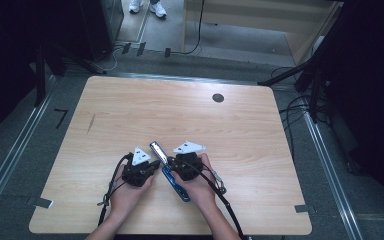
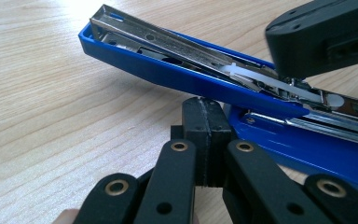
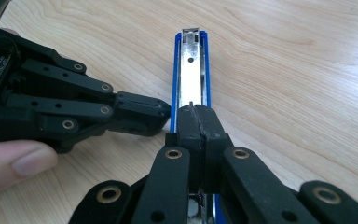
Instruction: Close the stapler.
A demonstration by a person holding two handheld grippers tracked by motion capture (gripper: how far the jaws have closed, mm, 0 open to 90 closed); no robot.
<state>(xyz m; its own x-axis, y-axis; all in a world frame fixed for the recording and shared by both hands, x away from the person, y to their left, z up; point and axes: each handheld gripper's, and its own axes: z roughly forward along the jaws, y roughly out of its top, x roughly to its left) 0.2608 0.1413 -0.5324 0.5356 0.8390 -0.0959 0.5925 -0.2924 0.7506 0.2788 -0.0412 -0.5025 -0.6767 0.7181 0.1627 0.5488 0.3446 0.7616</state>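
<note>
A blue stapler (image 1: 172, 177) lies near the table's front middle. Its upper arm is swung up and its metal staple channel (image 3: 191, 60) is bared. My left gripper (image 1: 155, 165) is shut, and its closed tips (image 2: 206, 105) rest against the side of the raised blue arm (image 2: 177, 74), just above the stapler's base (image 2: 307, 144). My right gripper (image 1: 172, 162) is shut too. Its joined tips (image 3: 196, 112) sit on top of the metal channel with nothing between them. In the right gripper view the left gripper (image 3: 142, 112) comes in from the left and touches the stapler's blue edge.
The pale wooden table (image 1: 130, 110) has a dark round hole (image 1: 218, 98) at the back right and tape tabs at its front corners. Cables trail from both grippers toward the front edge. A person's white shoes (image 1: 147, 7) stand beyond the table. A thumb (image 3: 14, 163) grips the left gripper.
</note>
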